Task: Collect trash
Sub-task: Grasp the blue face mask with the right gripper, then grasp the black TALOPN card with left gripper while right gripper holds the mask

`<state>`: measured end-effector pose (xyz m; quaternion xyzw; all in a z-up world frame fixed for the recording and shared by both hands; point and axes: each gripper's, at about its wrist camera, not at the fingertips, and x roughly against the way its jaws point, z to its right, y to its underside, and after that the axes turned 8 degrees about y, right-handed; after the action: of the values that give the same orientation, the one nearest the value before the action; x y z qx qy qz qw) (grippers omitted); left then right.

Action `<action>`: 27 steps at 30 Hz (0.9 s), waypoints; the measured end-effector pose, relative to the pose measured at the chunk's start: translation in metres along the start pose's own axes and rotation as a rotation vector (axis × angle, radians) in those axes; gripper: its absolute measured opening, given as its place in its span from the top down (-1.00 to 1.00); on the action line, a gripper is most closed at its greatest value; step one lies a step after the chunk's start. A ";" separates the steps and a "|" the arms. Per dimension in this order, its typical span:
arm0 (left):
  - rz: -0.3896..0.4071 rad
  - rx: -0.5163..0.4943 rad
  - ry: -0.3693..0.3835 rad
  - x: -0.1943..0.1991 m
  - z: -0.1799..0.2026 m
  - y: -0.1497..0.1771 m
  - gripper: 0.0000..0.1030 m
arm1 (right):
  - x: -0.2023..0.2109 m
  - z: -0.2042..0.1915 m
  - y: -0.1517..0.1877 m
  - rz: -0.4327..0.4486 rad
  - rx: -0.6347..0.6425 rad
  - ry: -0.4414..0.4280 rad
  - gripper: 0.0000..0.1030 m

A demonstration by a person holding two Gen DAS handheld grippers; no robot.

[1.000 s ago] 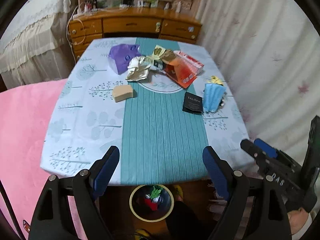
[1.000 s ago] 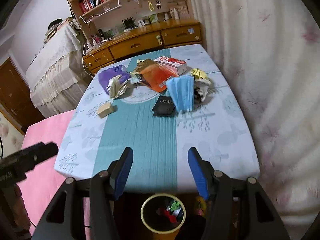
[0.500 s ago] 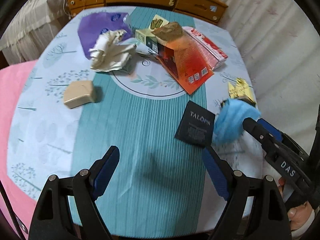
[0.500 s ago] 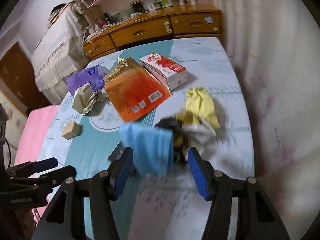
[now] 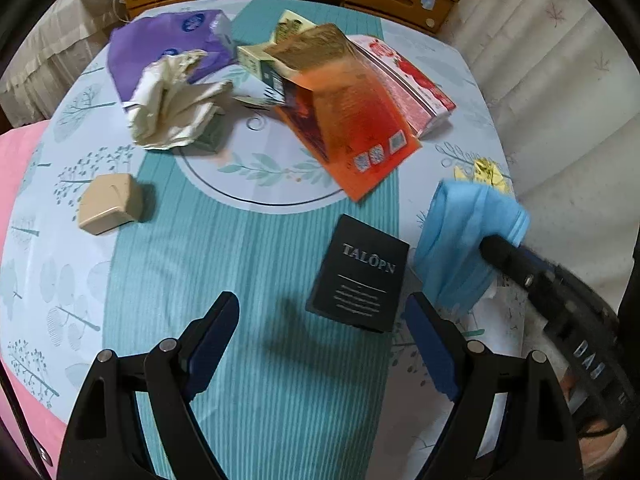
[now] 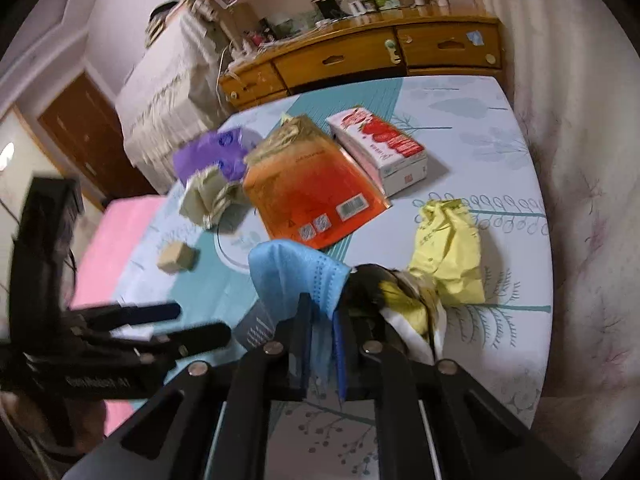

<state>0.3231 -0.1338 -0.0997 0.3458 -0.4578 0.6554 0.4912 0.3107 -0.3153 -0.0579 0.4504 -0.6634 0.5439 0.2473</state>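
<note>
The right gripper (image 6: 323, 322) pinches the blue face mask (image 6: 294, 270) at the table's (image 5: 248, 360) near right edge; the left gripper (image 5: 320, 336) gapes empty. Only the right view shows a yellow wrapper (image 6: 450, 248) beyond — perhaps plastic.

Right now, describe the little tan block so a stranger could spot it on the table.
On the table, look to the pale left border beside the teal stripe. The tan block sits alone there, nearer than the crumpled paper: the only plain, rounded item.
</note>
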 end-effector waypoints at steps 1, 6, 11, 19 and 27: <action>-0.010 -0.006 -0.001 -0.004 0.003 0.000 -0.63 | -0.001 0.004 -0.002 0.001 -0.017 -0.003 0.83; -0.050 -0.028 -0.035 -0.027 0.012 -0.007 -0.63 | -0.007 0.013 -0.002 -0.002 -0.047 -0.019 0.85; -0.083 -0.045 -0.042 -0.048 0.018 -0.013 -0.62 | -0.010 0.012 -0.001 0.006 -0.052 -0.034 0.85; -0.102 -0.137 -0.099 -0.064 0.031 -0.013 -0.14 | -0.013 0.008 -0.002 0.006 -0.034 -0.036 0.85; -0.064 -0.077 -0.028 -0.037 0.015 -0.010 -0.05 | -0.011 0.000 0.000 0.008 -0.024 -0.024 0.85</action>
<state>0.3428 -0.1589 -0.1260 0.3504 -0.4784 0.6161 0.5185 0.3153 -0.3113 -0.0667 0.4515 -0.6744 0.5315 0.2426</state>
